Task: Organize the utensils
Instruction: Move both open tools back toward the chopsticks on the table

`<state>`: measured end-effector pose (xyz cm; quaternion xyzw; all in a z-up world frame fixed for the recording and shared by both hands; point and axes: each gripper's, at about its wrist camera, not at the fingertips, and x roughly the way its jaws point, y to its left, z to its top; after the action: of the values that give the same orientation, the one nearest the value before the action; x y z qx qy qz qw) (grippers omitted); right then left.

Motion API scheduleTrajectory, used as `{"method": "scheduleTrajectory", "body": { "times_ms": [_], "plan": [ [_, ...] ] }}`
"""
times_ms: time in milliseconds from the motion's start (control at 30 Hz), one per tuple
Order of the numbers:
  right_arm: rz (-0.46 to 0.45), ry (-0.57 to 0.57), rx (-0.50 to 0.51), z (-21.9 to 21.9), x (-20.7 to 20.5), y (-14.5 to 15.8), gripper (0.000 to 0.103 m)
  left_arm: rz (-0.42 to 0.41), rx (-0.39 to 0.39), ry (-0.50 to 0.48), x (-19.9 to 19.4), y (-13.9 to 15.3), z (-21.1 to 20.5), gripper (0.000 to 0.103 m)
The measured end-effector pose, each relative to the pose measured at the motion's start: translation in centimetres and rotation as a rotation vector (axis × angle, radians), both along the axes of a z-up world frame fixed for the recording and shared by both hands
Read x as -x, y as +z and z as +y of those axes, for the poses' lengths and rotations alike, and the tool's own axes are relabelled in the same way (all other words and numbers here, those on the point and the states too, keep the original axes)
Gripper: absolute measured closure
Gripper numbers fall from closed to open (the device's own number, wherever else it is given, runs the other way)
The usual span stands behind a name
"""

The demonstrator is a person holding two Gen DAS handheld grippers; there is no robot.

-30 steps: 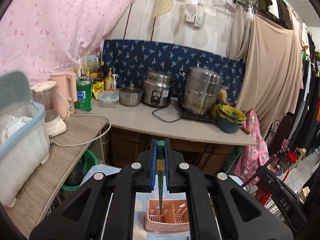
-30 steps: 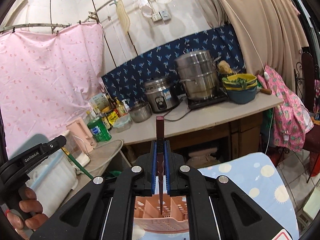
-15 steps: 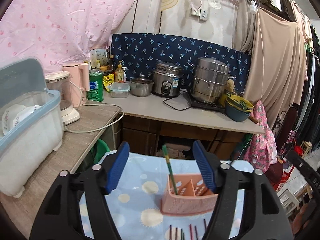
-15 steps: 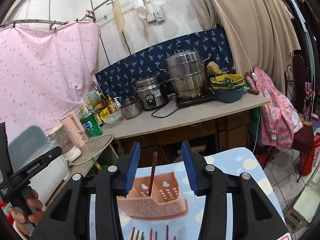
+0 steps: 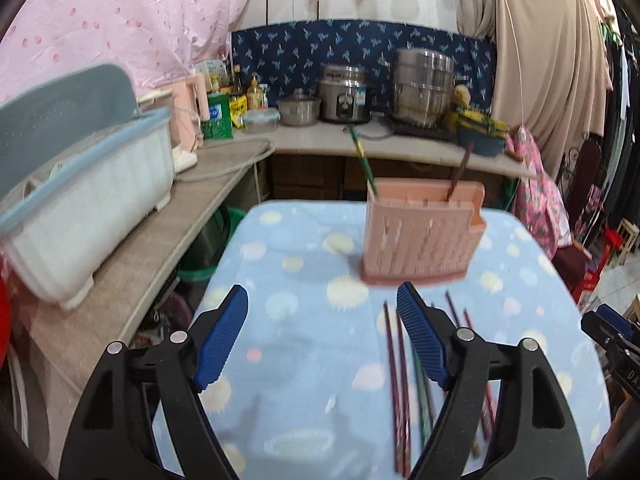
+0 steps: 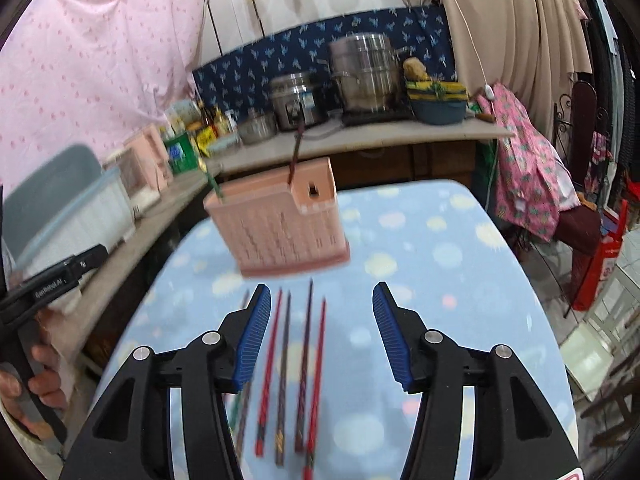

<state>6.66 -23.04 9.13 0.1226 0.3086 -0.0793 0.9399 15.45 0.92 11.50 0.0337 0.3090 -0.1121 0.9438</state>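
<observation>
A pink slotted utensil holder (image 5: pixel 422 232) stands on the blue dotted table; it also shows in the right wrist view (image 6: pixel 280 224). A green chopstick (image 5: pixel 362 160) leans in its left side and a dark red chopstick (image 5: pixel 460 170) in its right side. Several red, brown and green chopsticks (image 6: pixel 292 368) lie side by side on the cloth in front of the holder, also in the left wrist view (image 5: pixel 404 380). My left gripper (image 5: pixel 322 320) is open and empty, above the cloth left of them. My right gripper (image 6: pixel 318 320) is open and empty, above them.
A white and blue dish rack (image 5: pixel 80 184) sits on the side counter at the left. The back counter (image 5: pixel 400 148) carries pots, bottles and stacked bowls. A chair with pink cloth (image 6: pixel 532 172) stands to the right of the table (image 6: pixel 460 260).
Both grippers opened and let go of their chopsticks, which now stand in the holder. Both grippers then pulled back and down toward the chopsticks lying on the cloth.
</observation>
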Motion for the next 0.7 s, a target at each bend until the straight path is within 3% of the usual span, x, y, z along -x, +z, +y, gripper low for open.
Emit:
{"method": "scheduleTrajectory", "body": {
  "times_ms": [167,400,633,700],
  "plan": [
    [0.086,0.014,0.06,1.8,2.4,-4.2,0.051,0.051,-0.042,0.004,3.0,-4.1,0.5,0.03],
    [0.184,0.05,0.059,4.2,4.6,-9.1,0.051,0.102,-0.073,-0.005,6.1,-8.3,0.4,0.03],
    [0.209,0.074,0.067,5.9,4.5,-10.9,0.053,0.146,-0.068,-0.021,7.6,-10.6,0.2,0.03],
    [0.215,0.081,0.07,6.2,4.4,-11.0,0.06,0.155,-0.061,-0.024,7.9,-10.9,0.3,0.03]
  ]
}}
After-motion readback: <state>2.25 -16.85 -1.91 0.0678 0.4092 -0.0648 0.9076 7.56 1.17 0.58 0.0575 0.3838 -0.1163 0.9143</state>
